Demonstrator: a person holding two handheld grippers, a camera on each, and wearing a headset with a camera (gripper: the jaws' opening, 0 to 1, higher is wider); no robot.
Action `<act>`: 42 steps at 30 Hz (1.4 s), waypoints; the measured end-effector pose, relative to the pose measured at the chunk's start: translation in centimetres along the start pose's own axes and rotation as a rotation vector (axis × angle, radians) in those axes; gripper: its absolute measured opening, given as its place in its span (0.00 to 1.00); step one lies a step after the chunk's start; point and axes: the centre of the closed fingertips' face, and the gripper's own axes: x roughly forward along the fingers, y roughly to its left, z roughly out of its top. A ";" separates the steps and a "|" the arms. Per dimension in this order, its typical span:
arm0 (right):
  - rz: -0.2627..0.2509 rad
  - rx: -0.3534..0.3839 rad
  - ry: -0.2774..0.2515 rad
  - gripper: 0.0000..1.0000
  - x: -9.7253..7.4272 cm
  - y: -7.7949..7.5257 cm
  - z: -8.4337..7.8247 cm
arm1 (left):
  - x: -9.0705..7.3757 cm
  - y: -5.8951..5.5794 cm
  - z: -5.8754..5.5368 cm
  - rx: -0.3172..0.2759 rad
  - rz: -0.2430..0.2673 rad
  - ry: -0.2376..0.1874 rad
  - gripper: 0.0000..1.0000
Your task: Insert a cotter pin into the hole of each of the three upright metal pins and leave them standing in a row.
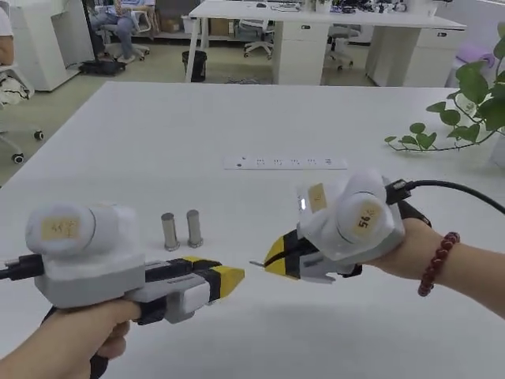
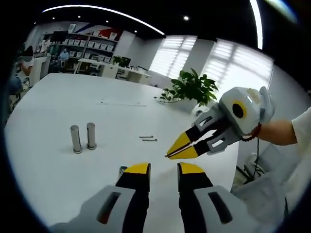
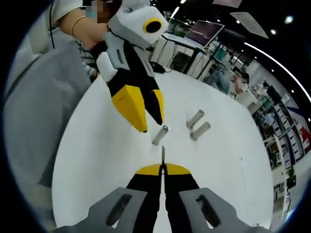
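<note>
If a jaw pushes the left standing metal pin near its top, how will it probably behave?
The metal pin is tall on a narrow base, so it would probably tip rather than slide. As a smooth cylinder, it may roll once down. It looks like solid metal, so likely stiff and rather heavy for its size.

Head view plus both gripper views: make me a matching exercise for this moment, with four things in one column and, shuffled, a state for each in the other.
Things
1. left gripper
2. right gripper
3. pair of metal pins
4. two loose cotter pins

States
A. lying flat on the table
B. jaws apart
C. standing upright, side by side
D. shut on a thin cotter pin

Pairs: 1-B, 2-D, 3-C, 4-A
</note>
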 end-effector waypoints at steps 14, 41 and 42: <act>0.023 -0.045 -0.038 0.02 0.2 1.6 2.0 | 0.4 -0.6 -0.9 -0.060 -0.018 0.028 0.11; 0.022 -0.101 -0.042 0.02 0.1 2.4 3.1 | 0.5 -1.2 -1.4 -0.225 -0.046 0.035 0.01; 0.016 -0.101 -0.041 0.02 0.1 2.3 3.1 | 0.5 -1.2 -1.4 -0.225 -0.047 0.037 0.01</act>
